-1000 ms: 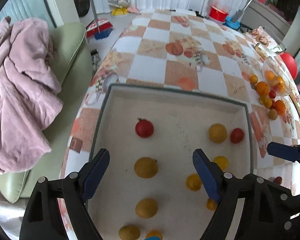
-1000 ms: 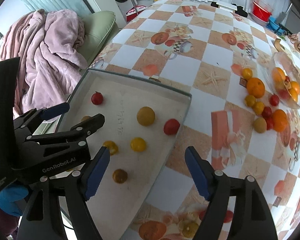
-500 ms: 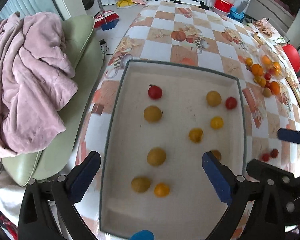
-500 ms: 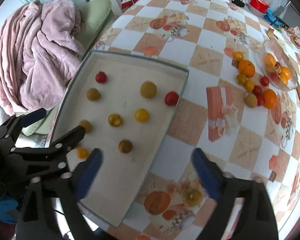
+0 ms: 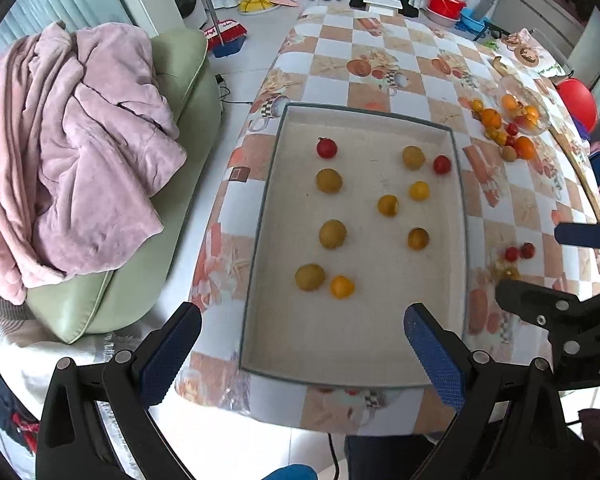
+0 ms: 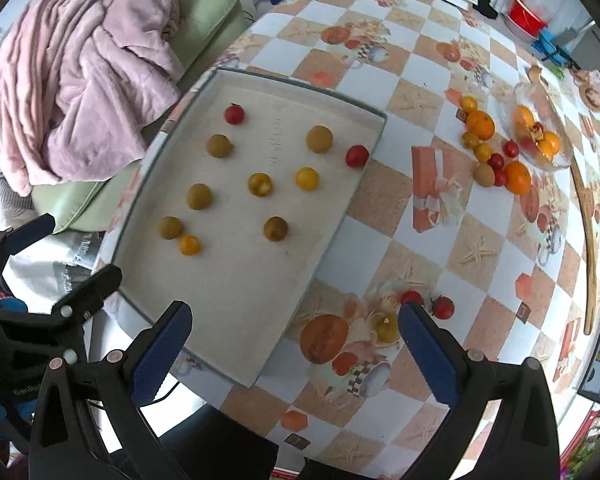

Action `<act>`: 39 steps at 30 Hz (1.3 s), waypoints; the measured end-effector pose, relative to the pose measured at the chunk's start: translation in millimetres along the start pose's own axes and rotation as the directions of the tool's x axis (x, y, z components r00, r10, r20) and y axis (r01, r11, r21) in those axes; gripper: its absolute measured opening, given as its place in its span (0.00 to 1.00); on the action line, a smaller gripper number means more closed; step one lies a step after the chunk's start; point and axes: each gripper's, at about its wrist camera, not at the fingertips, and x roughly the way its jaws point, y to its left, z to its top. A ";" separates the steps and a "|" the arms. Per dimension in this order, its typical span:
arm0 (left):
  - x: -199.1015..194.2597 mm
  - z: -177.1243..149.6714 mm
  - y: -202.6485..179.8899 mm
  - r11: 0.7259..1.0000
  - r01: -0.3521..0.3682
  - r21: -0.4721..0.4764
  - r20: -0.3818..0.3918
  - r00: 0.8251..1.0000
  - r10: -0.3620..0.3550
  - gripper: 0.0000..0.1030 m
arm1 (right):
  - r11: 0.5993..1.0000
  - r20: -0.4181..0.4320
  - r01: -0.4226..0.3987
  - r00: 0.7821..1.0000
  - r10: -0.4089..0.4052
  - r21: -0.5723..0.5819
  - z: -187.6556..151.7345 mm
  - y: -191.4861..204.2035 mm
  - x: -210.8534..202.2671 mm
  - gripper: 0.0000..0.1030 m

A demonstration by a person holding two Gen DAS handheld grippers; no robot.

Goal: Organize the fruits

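A grey rectangular tray (image 5: 256,240) (image 6: 332,236) lies on the checkered table and holds several small red, yellow and olive fruits, such as a red one (image 5: 326,147) (image 6: 234,114). Two red cherry tomatoes (image 5: 519,252) (image 6: 442,306) lie on the cloth right of the tray. More fruits (image 5: 500,132) (image 6: 488,152) sit beside a glass bowl (image 5: 540,118) (image 6: 556,162) at the far right. My left gripper (image 5: 302,352) is open and empty above the tray's near edge. My right gripper (image 6: 294,350) is open and empty above the tray's near right corner.
A green sofa (image 5: 188,80) with a pink blanket (image 5: 72,140) stands left of the table. The table's near edge (image 5: 280,420) is just below both grippers. A wooden stick (image 6: 590,248) lies along the right edge. Buckets and a broom stand on the floor beyond.
Both grippers have pulled back and up from the tray, so the whole tray and the table's near edge now show. Both stay open and empty.
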 end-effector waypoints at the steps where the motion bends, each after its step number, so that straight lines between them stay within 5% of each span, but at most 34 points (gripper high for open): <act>1: -3.4 -1.7 -3.2 1.000 -0.014 0.000 0.001 1.000 0.014 0.99 | 1.000 0.008 0.000 1.000 0.000 -0.007 -0.5 0.6 -4.8 1.00; 17: -46.4 -24.8 -64.6 0.997 -0.075 0.013 0.041 0.996 0.075 0.99 | 0.999 0.080 -0.016 0.997 0.020 -0.041 -23.4 -16.3 -55.8 1.00; 39: -75.7 -50.2 -88.1 0.994 -0.113 -0.008 0.056 0.992 0.114 0.99 | 0.996 0.086 0.001 0.996 0.006 -0.086 -56.0 -16.5 -69.0 1.00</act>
